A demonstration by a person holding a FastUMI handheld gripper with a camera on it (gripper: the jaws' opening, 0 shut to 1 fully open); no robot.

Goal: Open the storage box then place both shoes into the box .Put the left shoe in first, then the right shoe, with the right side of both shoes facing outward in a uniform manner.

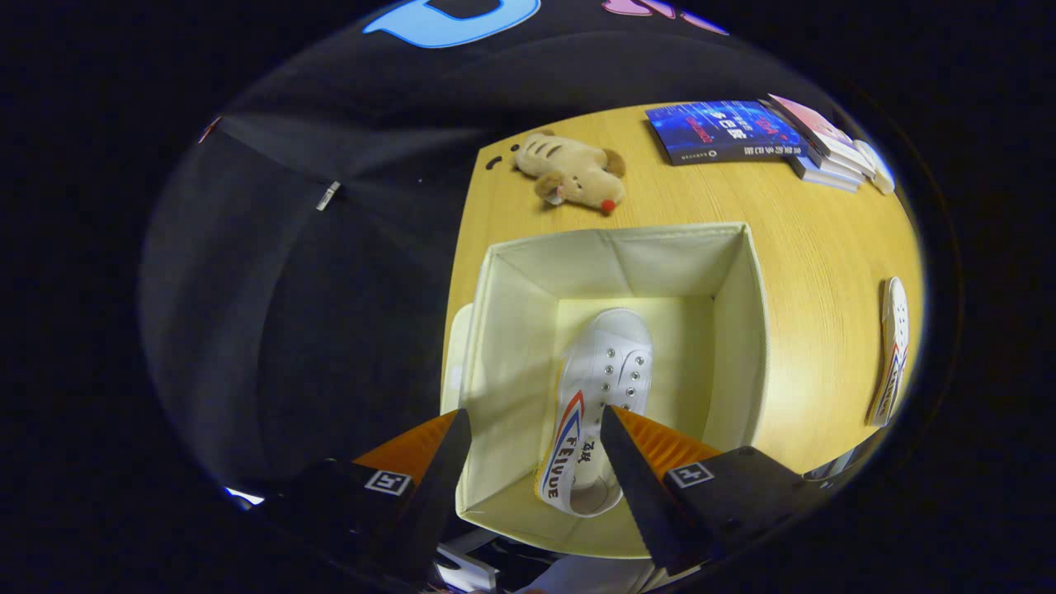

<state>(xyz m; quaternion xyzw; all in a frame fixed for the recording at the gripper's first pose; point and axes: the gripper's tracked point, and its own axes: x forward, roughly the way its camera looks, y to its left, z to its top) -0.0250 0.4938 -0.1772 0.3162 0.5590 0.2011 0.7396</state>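
The gripper [535, 429] hangs over the open box [747, 330], fingers spread and holding nothing. One shoe [598, 388] lies inside on the box floor; the other shoe [891, 351] waits on the table [817, 239], far right.

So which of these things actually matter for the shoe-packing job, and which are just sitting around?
Part of the job:
- open storage box
- white shoe in the box, between the open jaws of the gripper
- second shoe, on the table beside the box

Just lying about:
- plush toy
- stack of books
- wooden table
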